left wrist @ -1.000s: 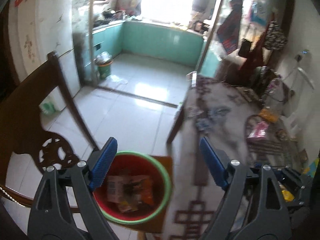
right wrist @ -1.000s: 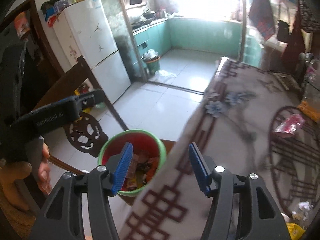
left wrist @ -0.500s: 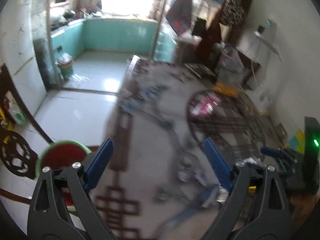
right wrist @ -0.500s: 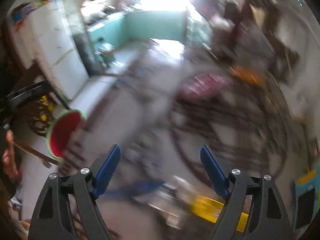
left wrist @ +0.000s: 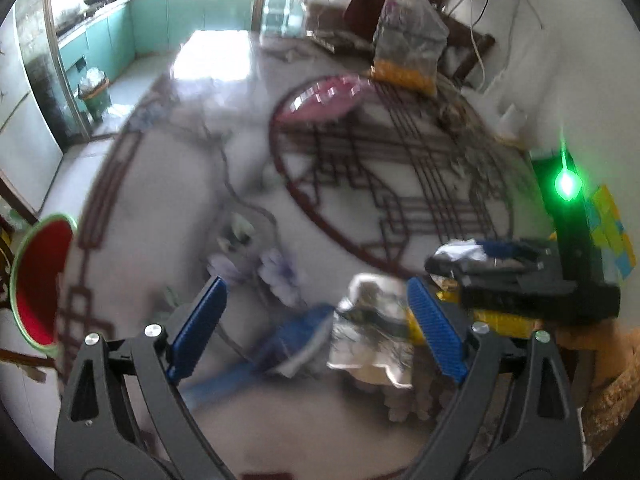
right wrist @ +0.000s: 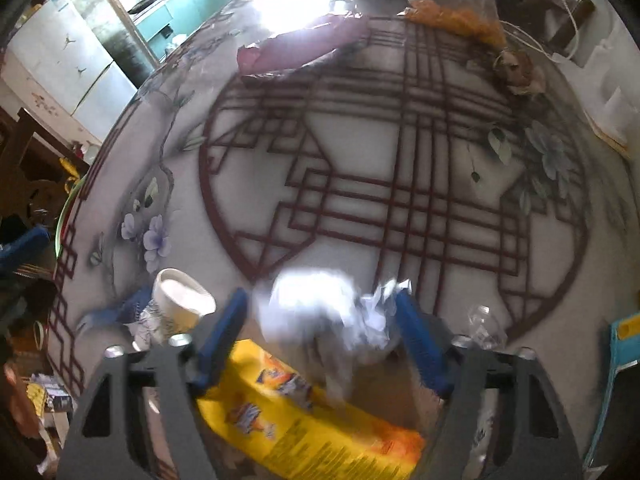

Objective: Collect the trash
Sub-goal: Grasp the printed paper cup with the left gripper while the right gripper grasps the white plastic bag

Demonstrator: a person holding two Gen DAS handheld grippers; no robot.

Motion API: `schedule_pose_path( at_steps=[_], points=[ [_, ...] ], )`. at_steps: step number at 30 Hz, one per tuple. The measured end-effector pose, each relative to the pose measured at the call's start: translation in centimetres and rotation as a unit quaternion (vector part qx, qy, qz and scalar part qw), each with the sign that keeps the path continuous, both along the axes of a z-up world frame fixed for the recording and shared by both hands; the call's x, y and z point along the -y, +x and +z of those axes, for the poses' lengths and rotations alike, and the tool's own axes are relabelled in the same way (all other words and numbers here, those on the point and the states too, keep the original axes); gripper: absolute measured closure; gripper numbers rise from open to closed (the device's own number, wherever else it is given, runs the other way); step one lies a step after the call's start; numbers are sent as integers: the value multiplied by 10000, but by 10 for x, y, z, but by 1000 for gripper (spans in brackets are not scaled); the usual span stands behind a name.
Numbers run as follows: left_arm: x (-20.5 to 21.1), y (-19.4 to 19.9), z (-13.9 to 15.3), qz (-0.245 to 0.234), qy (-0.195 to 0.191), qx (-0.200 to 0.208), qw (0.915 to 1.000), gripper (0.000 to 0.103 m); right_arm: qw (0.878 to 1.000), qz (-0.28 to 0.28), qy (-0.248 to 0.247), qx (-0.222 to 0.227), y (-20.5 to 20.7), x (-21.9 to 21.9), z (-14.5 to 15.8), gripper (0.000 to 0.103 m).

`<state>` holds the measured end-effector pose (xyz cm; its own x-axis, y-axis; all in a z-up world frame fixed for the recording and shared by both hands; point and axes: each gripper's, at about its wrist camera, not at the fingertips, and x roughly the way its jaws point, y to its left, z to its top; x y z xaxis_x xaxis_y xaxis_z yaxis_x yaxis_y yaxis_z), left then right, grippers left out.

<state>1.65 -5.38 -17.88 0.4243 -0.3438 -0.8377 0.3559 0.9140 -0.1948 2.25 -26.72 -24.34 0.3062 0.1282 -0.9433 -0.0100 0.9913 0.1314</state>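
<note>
My left gripper [left wrist: 316, 326] is open above the table, over a blue wrapper [left wrist: 292, 340] and a crumpled silver-white wrapper [left wrist: 372, 332]. My right gripper [right wrist: 322, 340] is open with a crumpled white paper wad [right wrist: 320, 312] between its fingers, over a yellow snack bag [right wrist: 304, 428]. It also shows at the right of the left wrist view [left wrist: 520, 276]. A white paper cup [right wrist: 180, 304] lies on its side to the left. The red bin with a green rim [left wrist: 36, 280] stands beyond the table's left edge.
The patterned tablecloth [right wrist: 400, 200] covers the table. A pink packet [right wrist: 304, 48] and a clear bag with orange contents [right wrist: 452, 12] lie at the far side. A black device with a green light [left wrist: 566, 184] stands at the right. A fridge [right wrist: 68, 64] stands left.
Both grippers swung right from over the red bin to the table and came down near the trash pile. The right gripper now has the paper wad between its open fingers.
</note>
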Motion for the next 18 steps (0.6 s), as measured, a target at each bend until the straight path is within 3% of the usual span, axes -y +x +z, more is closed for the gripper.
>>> schedule_pose_path(
  at_steps=[3,5,11,18],
  points=[
    [10,-4,-13,-11,26,-225,9997,14,9999,56,26,87,2,7,1,61],
    [16,-6,-20,-24,64,-325,9994,14,9998,40,86,146,2,13,5,64],
    [28,-5,-42,35,113,-685,9976,14,9977,-162,275,601,-10,36,38,64],
    [41,-1,-68,63,147,-1058,9943,14,9965,-138,340,747,-18,40,53,63]
  ],
)
